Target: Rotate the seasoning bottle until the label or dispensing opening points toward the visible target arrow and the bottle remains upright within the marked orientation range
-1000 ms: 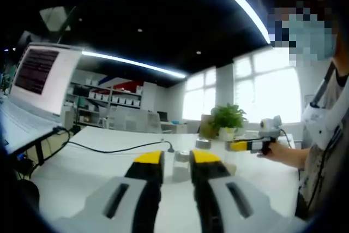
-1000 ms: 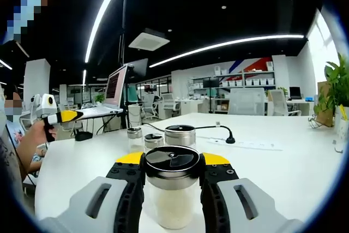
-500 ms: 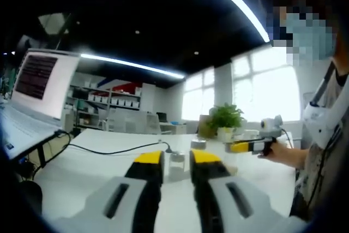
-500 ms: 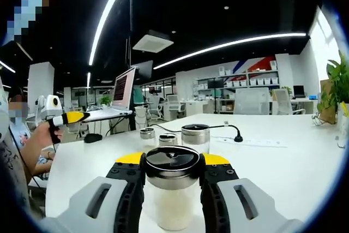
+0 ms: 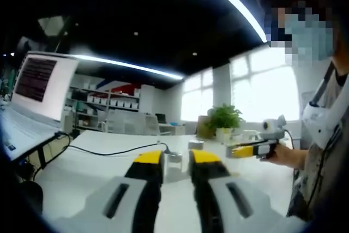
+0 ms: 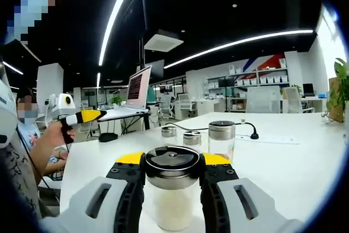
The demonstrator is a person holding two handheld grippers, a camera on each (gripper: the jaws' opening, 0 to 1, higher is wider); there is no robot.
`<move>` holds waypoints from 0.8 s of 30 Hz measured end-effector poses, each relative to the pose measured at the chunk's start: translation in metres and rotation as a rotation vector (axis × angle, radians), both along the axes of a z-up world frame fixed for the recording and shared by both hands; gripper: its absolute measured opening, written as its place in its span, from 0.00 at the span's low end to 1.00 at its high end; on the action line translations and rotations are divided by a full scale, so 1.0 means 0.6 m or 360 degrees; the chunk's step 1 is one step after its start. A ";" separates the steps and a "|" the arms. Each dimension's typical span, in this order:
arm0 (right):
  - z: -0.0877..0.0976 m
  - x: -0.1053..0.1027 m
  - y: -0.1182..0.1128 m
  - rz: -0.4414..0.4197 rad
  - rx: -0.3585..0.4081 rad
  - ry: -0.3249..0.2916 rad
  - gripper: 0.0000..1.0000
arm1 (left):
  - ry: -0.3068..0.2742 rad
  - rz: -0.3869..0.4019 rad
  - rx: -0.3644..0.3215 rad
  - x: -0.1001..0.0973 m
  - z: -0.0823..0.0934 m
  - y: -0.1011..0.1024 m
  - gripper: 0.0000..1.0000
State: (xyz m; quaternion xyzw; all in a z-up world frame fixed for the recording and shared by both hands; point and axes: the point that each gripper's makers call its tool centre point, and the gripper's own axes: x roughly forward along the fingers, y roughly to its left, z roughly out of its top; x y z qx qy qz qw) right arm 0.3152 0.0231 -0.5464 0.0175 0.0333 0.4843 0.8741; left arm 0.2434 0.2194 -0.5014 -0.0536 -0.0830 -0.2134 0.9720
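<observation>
Since a second ago the right gripper view has swung: the three small jars (image 6: 221,139) on the table now sit to the right of centre, and the laptop (image 6: 137,88) stands nearer the middle. The seasoning bottle (image 6: 171,186) keeps its place, upright between the yellow-tipped jaws of the right gripper (image 6: 172,166), which stays clenched on its metal cap (white grains show through the clear body). Its label and opening are hard to make out; the cap top shows only dark wedges. The bottle's base is cut off at the bottom of the view.

In the left gripper view the left gripper (image 5: 170,162) hangs over the white table (image 5: 98,159) with its jaws slightly apart and grasping nothing. Small jars (image 5: 175,159) beyond them are blurred and partly hidden by the jaws. A black cable (image 5: 109,150) runs across the table toward them. To the right a potted plant (image 5: 222,119) stands before bright windows, and shelves (image 5: 103,99) line the far wall under a dark ceiling with strip lights (image 5: 131,65).
</observation>
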 end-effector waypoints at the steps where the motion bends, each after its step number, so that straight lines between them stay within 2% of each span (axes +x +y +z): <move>1: -0.001 -0.004 0.005 0.0014 0.0001 -0.0001 0.38 | 0.0002 0.0000 0.0000 0.001 -0.001 0.001 0.20; 16: -0.005 -0.035 0.011 0.0060 -0.0034 -0.0029 0.38 | -0.0009 -0.0019 -0.0013 0.003 -0.001 -0.002 0.20; 24: -0.005 -0.041 0.007 0.0058 -0.0020 -0.0058 0.38 | 0.0000 -0.0073 0.0027 -0.003 0.001 -0.033 0.20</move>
